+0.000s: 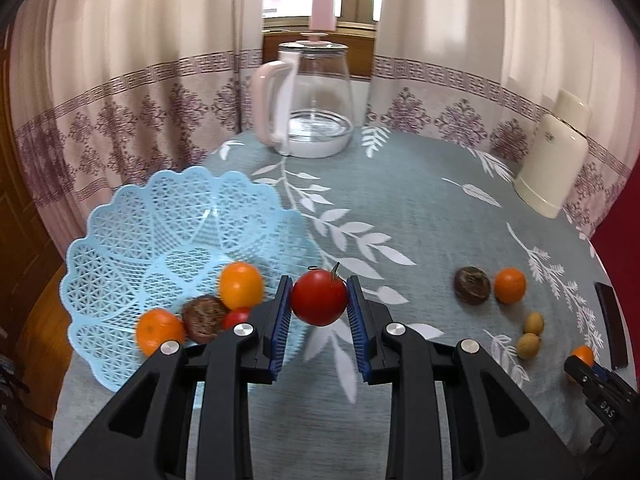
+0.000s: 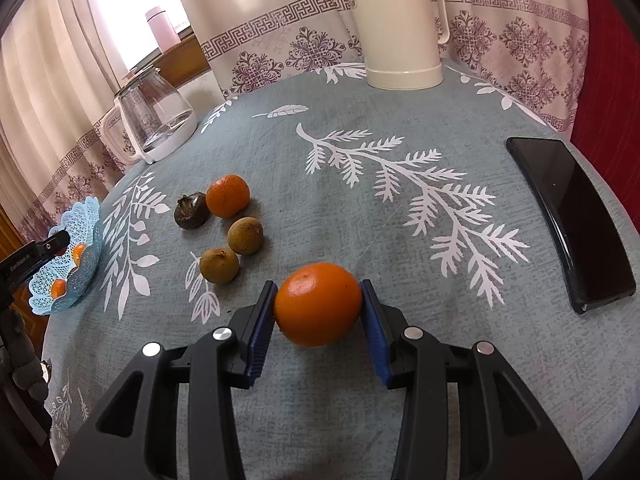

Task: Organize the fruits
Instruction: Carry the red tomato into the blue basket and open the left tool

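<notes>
My left gripper (image 1: 319,298) is shut on a red tomato (image 1: 319,297), held just right of the light blue lattice basket (image 1: 120,248). Inside the basket lie two oranges (image 1: 241,285), a brown fruit (image 1: 204,317) and a small red tomato (image 1: 236,317). My right gripper (image 2: 319,306) is shut on an orange (image 2: 319,304), low over the tablecloth. On the cloth beyond it rest another orange (image 2: 227,195), a dark brown fruit (image 2: 191,211) and two small tan fruits (image 2: 245,235). The right gripper (image 1: 580,364) also shows at the left wrist view's right edge.
A glass kettle (image 1: 316,100) with a pink handle stands at the table's far edge, with a pink bottle (image 1: 323,4) behind it. A cream thermos jug (image 2: 398,28) stands far right. A black phone (image 2: 568,216) lies near the right edge. Curtains surround the table.
</notes>
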Tool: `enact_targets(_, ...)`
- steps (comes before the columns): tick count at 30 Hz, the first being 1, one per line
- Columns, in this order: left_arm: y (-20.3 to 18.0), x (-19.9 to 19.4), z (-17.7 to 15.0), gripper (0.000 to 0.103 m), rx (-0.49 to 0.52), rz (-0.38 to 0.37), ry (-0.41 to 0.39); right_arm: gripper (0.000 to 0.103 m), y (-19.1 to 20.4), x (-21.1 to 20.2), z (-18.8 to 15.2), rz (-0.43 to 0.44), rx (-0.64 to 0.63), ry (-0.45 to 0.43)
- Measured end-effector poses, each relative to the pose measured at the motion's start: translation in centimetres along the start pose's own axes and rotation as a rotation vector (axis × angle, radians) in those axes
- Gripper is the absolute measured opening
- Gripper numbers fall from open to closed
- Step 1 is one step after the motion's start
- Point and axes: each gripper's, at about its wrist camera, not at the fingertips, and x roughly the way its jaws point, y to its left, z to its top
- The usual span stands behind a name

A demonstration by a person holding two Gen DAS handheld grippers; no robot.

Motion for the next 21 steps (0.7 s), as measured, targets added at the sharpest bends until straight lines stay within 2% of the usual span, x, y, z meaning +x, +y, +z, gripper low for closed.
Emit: enact_targets(21, 5.9, 0.8, 0.1, 0.028, -0.092, 0.126, -0.006, 0.042, 0.3, 0.0, -0.1, -0.024, -0.011, -0.003)
